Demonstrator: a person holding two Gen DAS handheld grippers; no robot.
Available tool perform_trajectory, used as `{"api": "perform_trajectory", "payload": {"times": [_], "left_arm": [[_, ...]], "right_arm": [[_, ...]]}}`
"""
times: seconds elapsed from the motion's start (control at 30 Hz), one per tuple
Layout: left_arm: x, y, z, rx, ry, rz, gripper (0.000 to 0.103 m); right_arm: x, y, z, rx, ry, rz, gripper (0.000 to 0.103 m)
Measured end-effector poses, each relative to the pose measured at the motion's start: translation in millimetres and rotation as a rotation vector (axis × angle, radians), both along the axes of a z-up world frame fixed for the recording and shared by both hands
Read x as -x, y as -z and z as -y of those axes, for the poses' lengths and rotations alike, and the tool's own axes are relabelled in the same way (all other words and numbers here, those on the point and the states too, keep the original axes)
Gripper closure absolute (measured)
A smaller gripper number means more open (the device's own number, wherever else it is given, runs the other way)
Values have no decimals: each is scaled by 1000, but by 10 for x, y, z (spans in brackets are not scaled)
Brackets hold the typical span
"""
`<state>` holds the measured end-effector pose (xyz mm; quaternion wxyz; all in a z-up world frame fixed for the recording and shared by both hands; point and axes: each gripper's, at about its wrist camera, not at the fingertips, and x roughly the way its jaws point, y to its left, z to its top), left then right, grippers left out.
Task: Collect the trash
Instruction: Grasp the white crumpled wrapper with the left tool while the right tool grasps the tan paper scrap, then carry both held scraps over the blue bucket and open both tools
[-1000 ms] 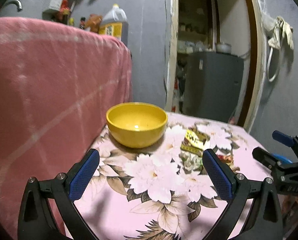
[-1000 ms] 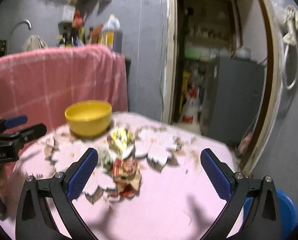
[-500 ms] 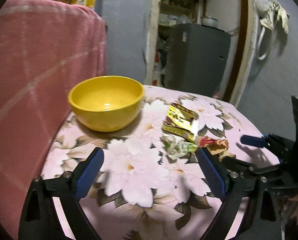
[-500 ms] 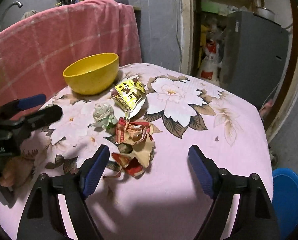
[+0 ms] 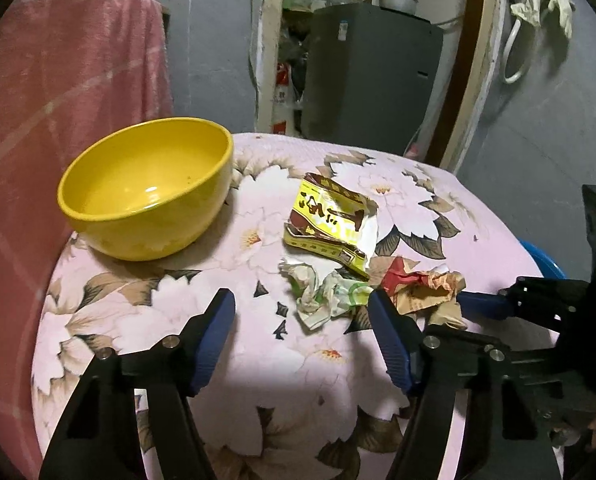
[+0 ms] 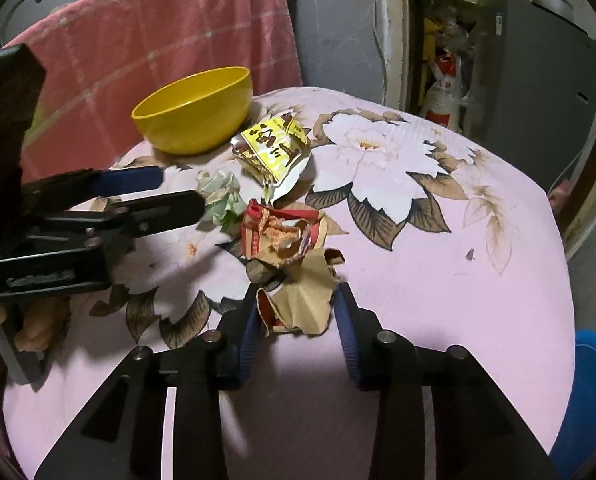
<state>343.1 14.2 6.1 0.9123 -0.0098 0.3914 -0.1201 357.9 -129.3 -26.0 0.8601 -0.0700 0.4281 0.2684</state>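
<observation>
Right gripper (image 6: 296,316) closing around the near flap of a crumpled red-and-tan paper wrapper (image 6: 286,248), pads flanking it and seemingly just meeting its edges, not yet lifting. Left gripper (image 5: 301,334) also closing, with nothing clamped, a crumpled white-and-green paper wad (image 5: 323,294) lying just ahead between its blue pads. Further out, a flattened yellow-and-brown foil snack packet (image 5: 329,222) resting untouched beside a glossy yellow ceramic bowl (image 5: 146,188) on the pink floral tablecloth (image 5: 437,200). Judging collection as barely starting: all three scraps lying on the cloth, none in the bowl, everything remaining to gather.
</observation>
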Motion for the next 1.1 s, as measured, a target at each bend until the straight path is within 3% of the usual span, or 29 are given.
{"api": "perform_trajectory", "payload": {"times": [0.13, 0.4, 0.57, 0.9, 1.1], "left_arm": [[-74, 40, 81, -20, 20, -5, 46], [-165, 91, 165, -46, 46, -31, 81], [-126, 94, 179, -51, 49, -22, 91], [81, 6, 195, -23, 23, 22, 93], [295, -173, 235, 24, 13, 116, 93]], "right_arm": [[-7, 7, 88, -35, 13, -16, 78], [7, -1, 117, -48, 19, -14, 82], [39, -8, 139, -57, 16, -10, 83], [128, -41, 178, -64, 24, 35, 85], [272, -221, 325, -133, 63, 167, 85]]}}
